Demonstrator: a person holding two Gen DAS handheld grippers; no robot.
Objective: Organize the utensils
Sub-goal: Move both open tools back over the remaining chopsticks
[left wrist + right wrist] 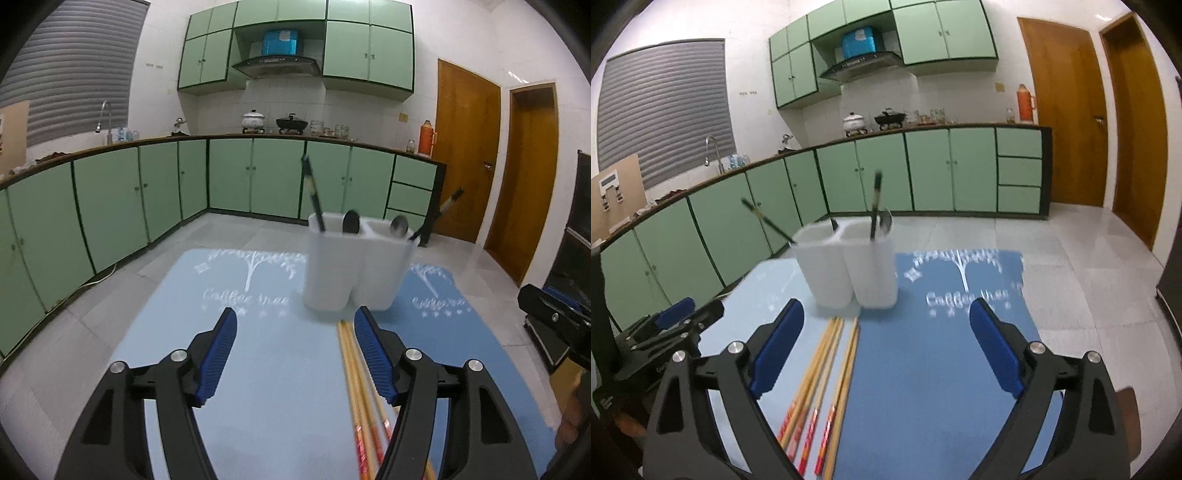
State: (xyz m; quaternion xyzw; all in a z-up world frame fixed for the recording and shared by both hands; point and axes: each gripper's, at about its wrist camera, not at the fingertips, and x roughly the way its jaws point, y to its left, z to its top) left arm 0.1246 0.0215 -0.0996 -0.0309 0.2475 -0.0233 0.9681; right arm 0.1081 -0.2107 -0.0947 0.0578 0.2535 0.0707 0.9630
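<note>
Your landmark is the white utensil holder [360, 266], which has two compartments and stands on the far part of the blue mats. In it you have two dark chopsticks [874, 206], one leaning out of each compartment, and two spoons, a dark one [351, 221] in one compartment and a silver one [399, 225] in the other. Just in front of the holder lie the wooden chopsticks [827, 369]: the right wrist view shows about four, though blur makes the count unsure, and the left view cuts them off behind a finger. There are two mats, a light blue mat [258, 369] and a darker blue mat [923, 369], side by side under the holder. Your left gripper [295, 321] is spread apart and empty, short of the holder. Your right gripper [886, 314] stands wide and empty too.
</note>
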